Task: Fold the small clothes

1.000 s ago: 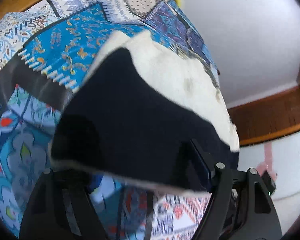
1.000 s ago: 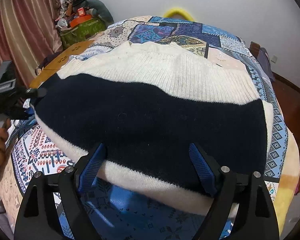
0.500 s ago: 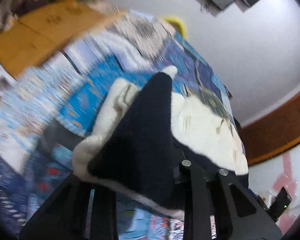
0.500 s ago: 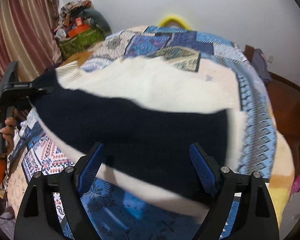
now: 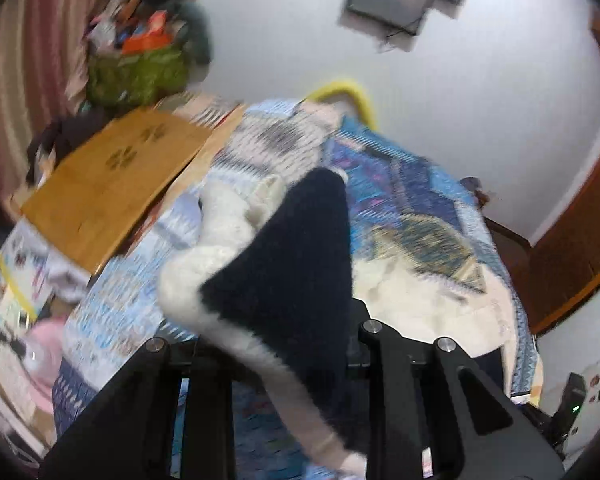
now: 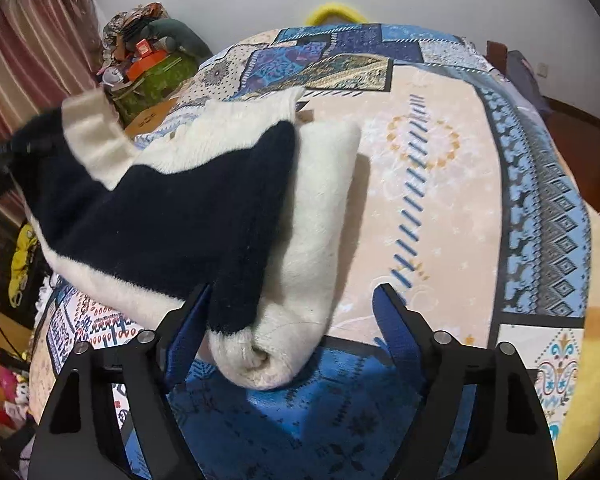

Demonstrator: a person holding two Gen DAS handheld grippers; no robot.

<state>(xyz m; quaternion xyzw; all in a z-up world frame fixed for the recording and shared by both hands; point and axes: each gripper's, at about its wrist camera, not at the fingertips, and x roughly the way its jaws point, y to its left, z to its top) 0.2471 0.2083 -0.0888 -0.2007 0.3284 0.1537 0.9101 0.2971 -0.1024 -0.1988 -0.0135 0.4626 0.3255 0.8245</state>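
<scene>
Here the left gripper [image 5: 288, 344] is clamped on one end of the sweater [image 6: 172, 216], lifting it toward 10 o'clock in the right wrist view so that end can swing over the rest. The remainder lies bunched on the patterned bedspread [image 6: 440, 184]. The right gripper [image 6: 288, 320] stands with its jaws apart, straddling the rolled cream end at 6 o'clock, probably to anchor the fold line; contact cannot be confirmed.

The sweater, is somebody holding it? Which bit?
Yes. The left gripper is shut on the sweater, pinching its navy-and-cream edge and lifting that side. The right gripper is open, its fingers either side of the rolled end.
</scene>
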